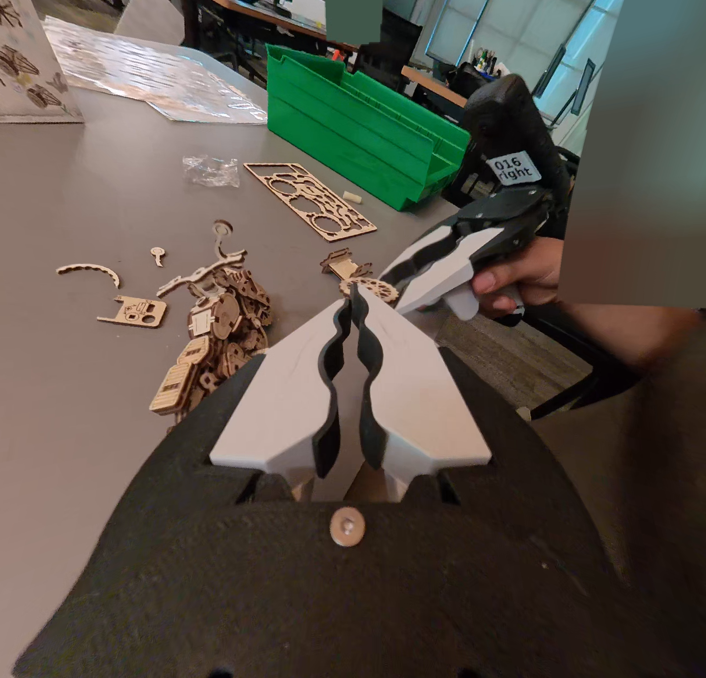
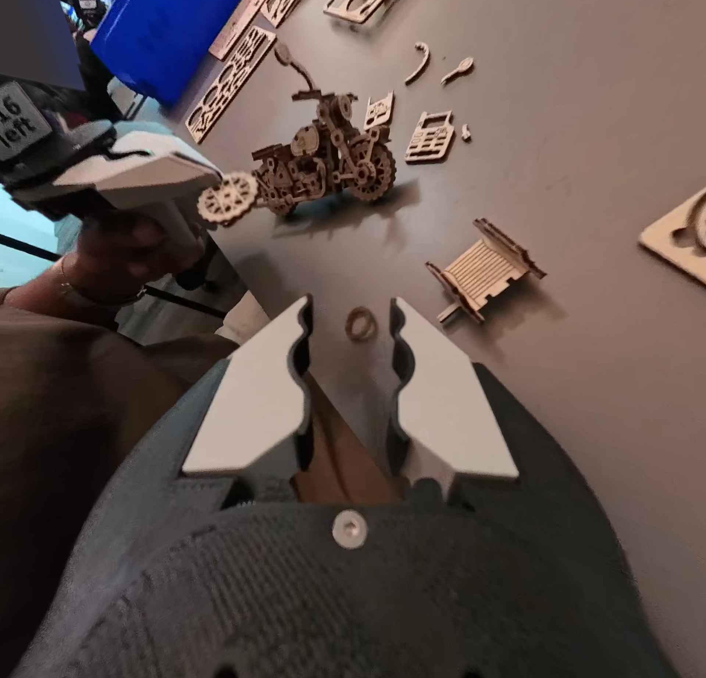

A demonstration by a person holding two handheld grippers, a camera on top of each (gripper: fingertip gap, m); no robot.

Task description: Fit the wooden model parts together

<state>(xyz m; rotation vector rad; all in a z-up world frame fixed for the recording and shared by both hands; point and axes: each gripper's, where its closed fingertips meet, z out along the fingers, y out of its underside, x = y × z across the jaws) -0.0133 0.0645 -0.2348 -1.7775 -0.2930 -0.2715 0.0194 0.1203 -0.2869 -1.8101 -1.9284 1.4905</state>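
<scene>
1. In the left wrist view the left claw (image 1: 353, 296) hides most of the toothed wheel (image 1: 372, 288); the motorcycle model (image 1: 225, 315) is a blurred heap.
2. The right wrist view shows the left claw (image 2: 219, 178) pinching the wheel (image 2: 227, 203) by its rim, held just beside the model's (image 2: 324, 162) rear, above the worktop (image 2: 535, 201).
3. The right claw (image 2: 351, 308) hangs spread wide and empty over a small ring (image 2: 361, 323) on the worktop.
4. A slatted wooden part (image 2: 485, 269) lies near.

The right gripper (image 2: 350, 315) hangs spread over a small ring (image 2: 360, 323) between its fingertips. Beyond it, the left gripper (image 2: 214, 174) pinches a toothed wheel (image 2: 228, 197) beside the wooden motorcycle (image 2: 324, 159).
</scene>
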